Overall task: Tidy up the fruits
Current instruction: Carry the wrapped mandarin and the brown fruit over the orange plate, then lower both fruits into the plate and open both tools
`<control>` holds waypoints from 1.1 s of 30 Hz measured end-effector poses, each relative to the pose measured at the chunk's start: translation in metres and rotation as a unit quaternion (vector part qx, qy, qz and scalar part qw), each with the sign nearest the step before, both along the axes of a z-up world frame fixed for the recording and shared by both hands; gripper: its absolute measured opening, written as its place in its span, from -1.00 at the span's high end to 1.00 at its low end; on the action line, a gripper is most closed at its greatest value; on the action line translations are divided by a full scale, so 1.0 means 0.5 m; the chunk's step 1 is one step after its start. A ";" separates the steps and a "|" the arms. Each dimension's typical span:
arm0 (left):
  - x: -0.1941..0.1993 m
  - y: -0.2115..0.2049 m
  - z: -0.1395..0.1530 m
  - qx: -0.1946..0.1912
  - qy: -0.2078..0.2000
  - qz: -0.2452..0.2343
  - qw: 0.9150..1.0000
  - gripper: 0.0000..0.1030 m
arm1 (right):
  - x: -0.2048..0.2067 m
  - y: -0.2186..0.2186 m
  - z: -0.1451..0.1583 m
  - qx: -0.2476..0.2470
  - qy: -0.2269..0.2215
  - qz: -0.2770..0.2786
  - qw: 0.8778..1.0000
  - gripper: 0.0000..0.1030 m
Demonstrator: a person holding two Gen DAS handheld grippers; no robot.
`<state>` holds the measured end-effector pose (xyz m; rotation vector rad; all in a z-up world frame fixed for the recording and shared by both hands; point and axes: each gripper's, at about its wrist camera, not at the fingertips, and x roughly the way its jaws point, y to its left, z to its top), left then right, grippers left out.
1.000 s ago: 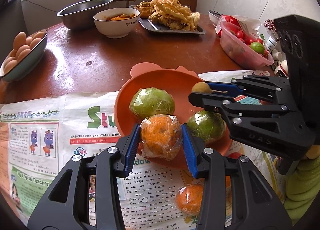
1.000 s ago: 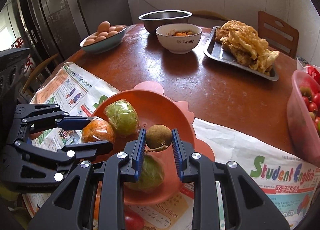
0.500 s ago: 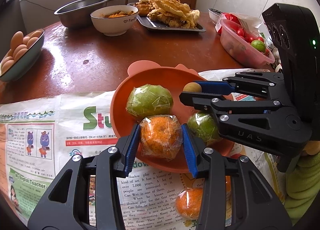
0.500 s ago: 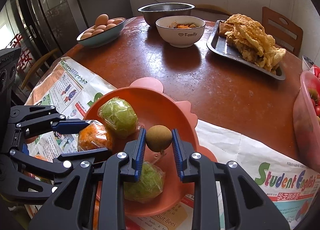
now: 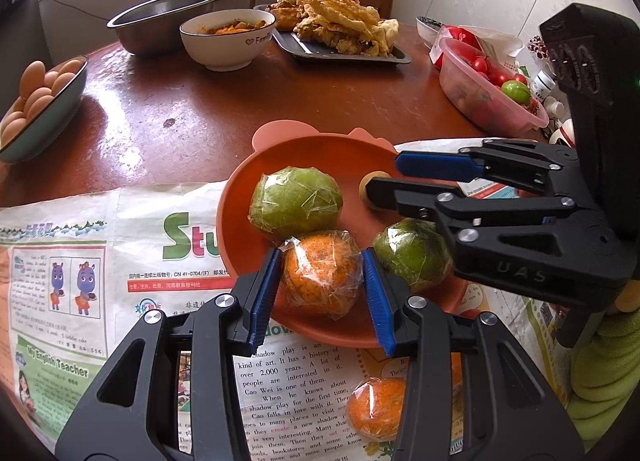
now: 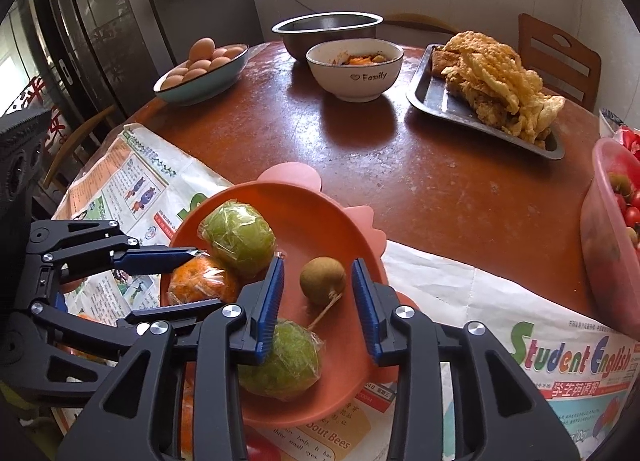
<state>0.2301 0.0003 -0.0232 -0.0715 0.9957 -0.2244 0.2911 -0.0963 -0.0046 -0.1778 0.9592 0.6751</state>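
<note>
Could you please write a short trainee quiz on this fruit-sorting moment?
1. True or false: the left hand-held gripper is shut on the wrapped orange.
2. How many green wrapped fruits lie on the orange plate? A) one B) two C) three
3. What lies between the right hand-held gripper's opening jaws?

Key: 1. True. 2. B: a far one and a near one. 3. The small brown fruit, resting on the plate, pads clear of it.
</note>
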 end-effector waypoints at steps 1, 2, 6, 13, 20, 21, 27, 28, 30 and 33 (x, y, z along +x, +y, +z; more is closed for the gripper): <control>0.000 -0.001 0.000 0.001 0.000 0.000 1.000 0.35 | -0.001 -0.002 0.003 0.001 -0.001 -0.001 1.000 0.31; 0.000 -0.001 0.000 0.000 0.000 0.001 1.000 0.35 | -0.003 -0.005 0.006 0.003 -0.003 -0.004 1.000 0.30; -0.001 0.000 0.000 0.000 0.000 0.002 1.000 0.35 | -0.009 -0.013 0.013 0.006 -0.007 -0.008 1.000 0.23; -0.004 0.000 0.002 0.000 0.002 0.004 1.000 0.35 | -0.020 -0.027 0.021 0.009 -0.010 -0.015 1.000 0.16; -0.013 0.004 0.013 -0.005 -0.003 0.007 1.000 0.34 | -0.028 -0.042 0.030 0.013 -0.018 -0.027 0.999 0.03; -0.015 0.004 0.015 -0.004 -0.004 0.008 1.000 0.29 | -0.029 -0.045 0.032 0.014 -0.019 -0.030 0.999 -0.01; -0.030 0.015 0.038 -0.004 -0.017 0.019 1.000 0.13 | -0.042 -0.054 0.047 0.022 -0.029 -0.037 0.999 -0.27; -0.032 0.016 0.041 -0.005 -0.018 0.022 1.000 0.10 | -0.044 -0.055 0.049 0.023 -0.031 -0.039 0.998 -0.34; -0.037 0.020 0.048 -0.007 -0.022 0.023 0.999 0.08 | -0.051 -0.057 0.056 0.025 -0.038 -0.042 0.998 -0.42; -0.045 0.024 0.061 -0.005 -0.031 0.028 0.999 -0.03 | -0.058 -0.060 0.064 0.027 -0.043 -0.046 0.998 -0.50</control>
